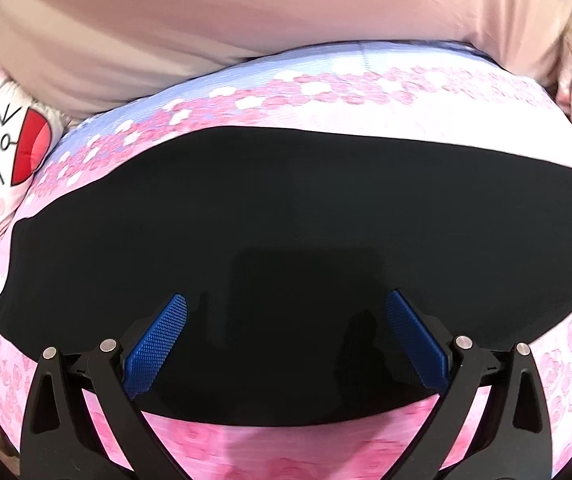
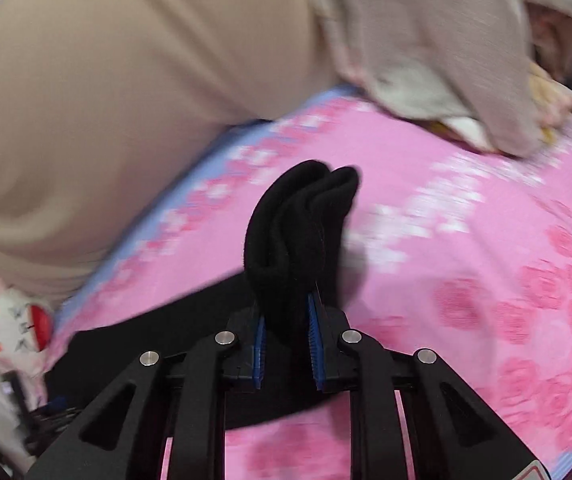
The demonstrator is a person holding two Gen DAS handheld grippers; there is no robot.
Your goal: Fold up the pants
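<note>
Black pants (image 1: 277,216) lie flat in a long band across a pink floral bed sheet (image 1: 366,120). My left gripper (image 1: 286,316) is open, its blue pads (image 1: 157,344) spread wide just above the near part of the pants, holding nothing. My right gripper (image 2: 286,320) is shut on a bunched end of the pants (image 2: 298,232), which stands up in thick folds between the blue pads (image 2: 314,344), lifted above the sheet (image 2: 466,240). The rest of the pants trails down to the lower left in the right wrist view.
A beige curtain or cover (image 1: 205,32) hangs behind the bed. A white cushion with a red mouth print (image 1: 17,140) sits at the left. A pile of grey-beige clothing (image 2: 438,40) lies at the bed's far right. Dark clutter (image 2: 33,408) shows at the lower left.
</note>
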